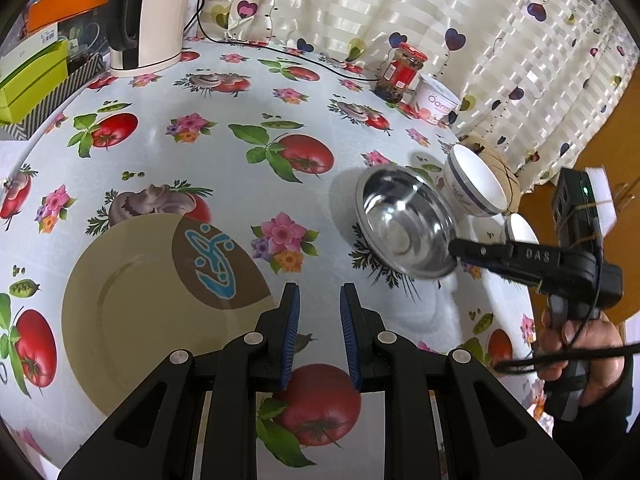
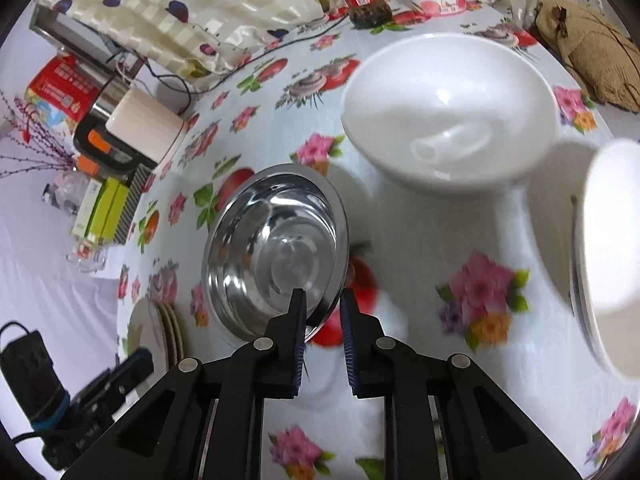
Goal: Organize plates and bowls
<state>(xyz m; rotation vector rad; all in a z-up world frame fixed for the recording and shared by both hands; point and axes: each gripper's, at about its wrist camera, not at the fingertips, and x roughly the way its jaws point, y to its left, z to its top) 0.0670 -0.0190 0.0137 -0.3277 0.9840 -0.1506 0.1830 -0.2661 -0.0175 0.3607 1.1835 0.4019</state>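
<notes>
Right tongs [image 2: 323, 312] clenched on the near rim of the steel bowl [image 2: 276, 248], tilting it up off the tabletop [image 2: 420, 240]. Left tongs [image 1: 320, 308] released, nothing between the blue pads, poised over the tabletop well left of the steel bowl, just right of the tan plate [image 1: 140, 312]. Beyond the steel bowl, a white bowl [image 2: 448, 112] with a blue rim line; to its right, a blurred white dish edge [image 2: 608, 248]. Further behind the steel bowl, a red-lidded jar [image 1: 400, 72] and yoghurt tub [image 1: 436, 100] by the curtain [image 1: 400, 8]
</notes>
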